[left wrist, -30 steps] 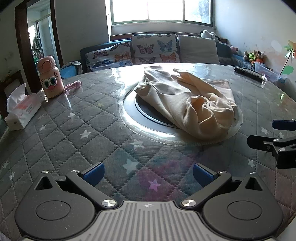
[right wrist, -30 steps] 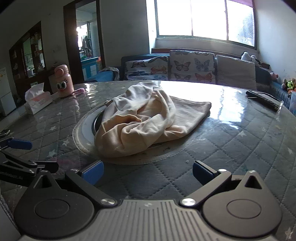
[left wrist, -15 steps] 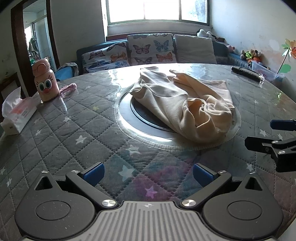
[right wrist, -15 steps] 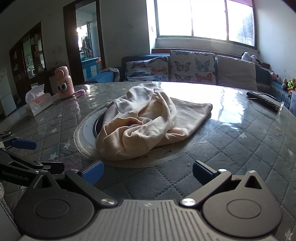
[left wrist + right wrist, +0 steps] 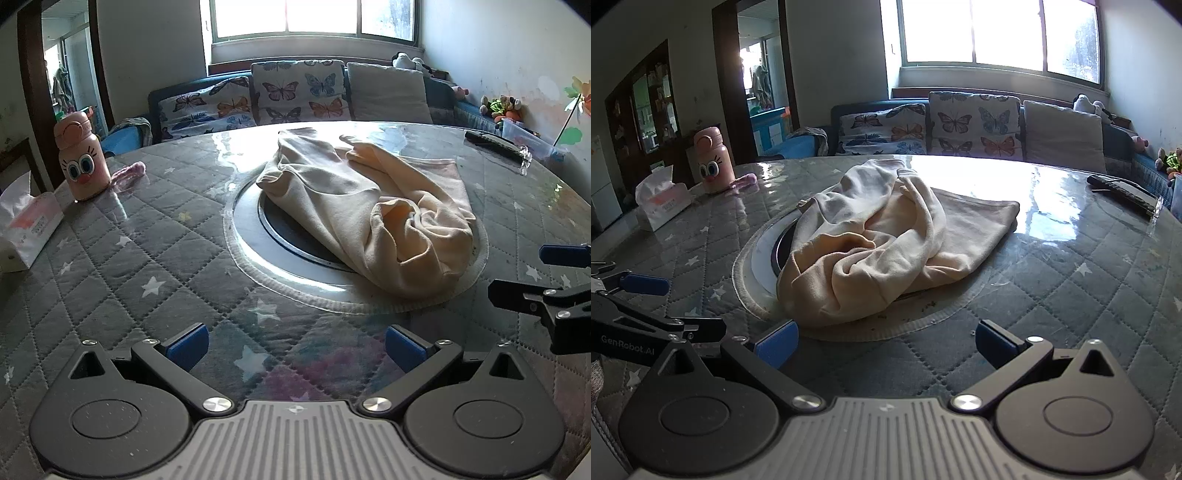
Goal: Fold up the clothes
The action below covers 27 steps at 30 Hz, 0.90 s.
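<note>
A crumpled cream garment (image 5: 365, 210) lies in a heap on the round centre disc of the table (image 5: 110, 266); it also shows in the right wrist view (image 5: 886, 251). My left gripper (image 5: 293, 345) is open and empty, low over the quilted cover, short of the garment. My right gripper (image 5: 884, 341) is open and empty, close to the garment's near edge. The right gripper shows at the right edge of the left wrist view (image 5: 546, 284). The left gripper shows at the left edge of the right wrist view (image 5: 646, 302).
A pink cartoon bottle (image 5: 81, 158) and a tissue box (image 5: 26, 225) stand at the table's left. A small pink item (image 5: 127, 173) lies by the bottle. A black remote (image 5: 495, 146) lies at the far right. A sofa with butterfly cushions (image 5: 295, 92) stands behind.
Both grippers have moved slightly, the garment now sitting a little nearer in the right wrist view. Both stay open. The garment has not moved.
</note>
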Motion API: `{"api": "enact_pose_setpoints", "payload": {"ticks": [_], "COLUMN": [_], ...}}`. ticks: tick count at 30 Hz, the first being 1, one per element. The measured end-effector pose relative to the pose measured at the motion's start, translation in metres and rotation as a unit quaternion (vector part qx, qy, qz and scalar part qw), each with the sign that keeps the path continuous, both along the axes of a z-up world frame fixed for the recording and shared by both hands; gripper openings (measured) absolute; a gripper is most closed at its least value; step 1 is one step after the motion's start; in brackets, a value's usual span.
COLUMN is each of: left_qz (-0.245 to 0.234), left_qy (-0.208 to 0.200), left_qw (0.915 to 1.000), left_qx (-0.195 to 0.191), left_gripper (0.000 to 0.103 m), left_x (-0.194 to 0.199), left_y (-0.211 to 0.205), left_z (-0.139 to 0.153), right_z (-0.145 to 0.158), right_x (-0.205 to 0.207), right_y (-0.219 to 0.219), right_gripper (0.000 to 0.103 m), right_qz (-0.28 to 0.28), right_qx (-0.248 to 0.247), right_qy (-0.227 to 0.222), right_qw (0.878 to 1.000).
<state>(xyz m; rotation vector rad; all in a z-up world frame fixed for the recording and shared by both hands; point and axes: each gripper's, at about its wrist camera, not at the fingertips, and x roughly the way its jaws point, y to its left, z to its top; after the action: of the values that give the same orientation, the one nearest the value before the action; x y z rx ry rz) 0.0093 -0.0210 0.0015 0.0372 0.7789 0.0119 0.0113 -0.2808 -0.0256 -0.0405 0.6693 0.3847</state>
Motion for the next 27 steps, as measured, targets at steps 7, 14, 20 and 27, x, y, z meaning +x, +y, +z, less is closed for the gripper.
{"api": "enact_pose_setpoints", "payload": {"ticks": [7,14,20,27], "left_qz": [-0.002,-0.004,-0.004,-0.008], "left_qy": [0.005,0.004,0.009,0.008], "left_qw": [1.0000,1.0000,0.9999,0.9999], "left_qx": [0.004,0.007,0.007,0.011], "left_gripper": [0.103,0.103,0.103,0.103], "left_x": [0.000,0.000,0.005,0.013], "left_y": [-0.001,-0.002,-0.001,0.000], "left_z": [-0.001,0.002,0.000,0.003], "right_z": [-0.001,0.001,0.001,0.004], "right_x": [-0.003,-0.003,0.001,0.009], "right_y": [-0.002,-0.002,-0.002,-0.001], "right_gripper": [0.103,0.103,0.103,0.103], "right_qz": [-0.005,-0.006,-0.007,-0.005], "right_qx": [0.002,0.003,0.003,0.001], "right_qy": [0.004,0.002,0.007,0.009], "right_qw": [1.000,1.000,1.000,1.000]}}
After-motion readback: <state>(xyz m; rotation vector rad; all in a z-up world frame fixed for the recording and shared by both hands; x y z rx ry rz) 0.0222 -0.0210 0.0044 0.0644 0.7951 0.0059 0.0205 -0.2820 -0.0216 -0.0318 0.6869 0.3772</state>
